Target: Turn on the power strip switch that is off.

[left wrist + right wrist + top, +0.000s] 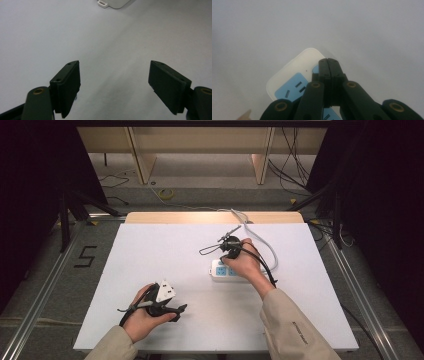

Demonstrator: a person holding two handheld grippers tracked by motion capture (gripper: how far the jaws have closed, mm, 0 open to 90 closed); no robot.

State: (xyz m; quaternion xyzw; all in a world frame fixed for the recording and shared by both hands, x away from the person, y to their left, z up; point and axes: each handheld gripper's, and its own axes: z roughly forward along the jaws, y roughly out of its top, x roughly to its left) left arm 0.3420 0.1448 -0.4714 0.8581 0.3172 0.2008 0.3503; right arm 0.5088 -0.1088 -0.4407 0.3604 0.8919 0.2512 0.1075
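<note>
A white power strip (219, 270) with blue socket faces lies right of the table's middle, and its white cable (268, 249) loops back toward the far edge. My right gripper (227, 254) hovers right over the strip. In the right gripper view the gripper (328, 60) is shut with nothing between its jaws, above a blue socket of the power strip (294, 72). My left gripper (179, 309) rests near the front left of the table. Its jaws stand open and empty (114, 65), aimed at the strip's end (112, 3) farther off.
The white table top (150, 255) has a wooden strip (170, 217) along its far edge. Wooden shelving (200, 150) and loose cables (295, 165) lie on the floor beyond it. Black curtains flank both sides.
</note>
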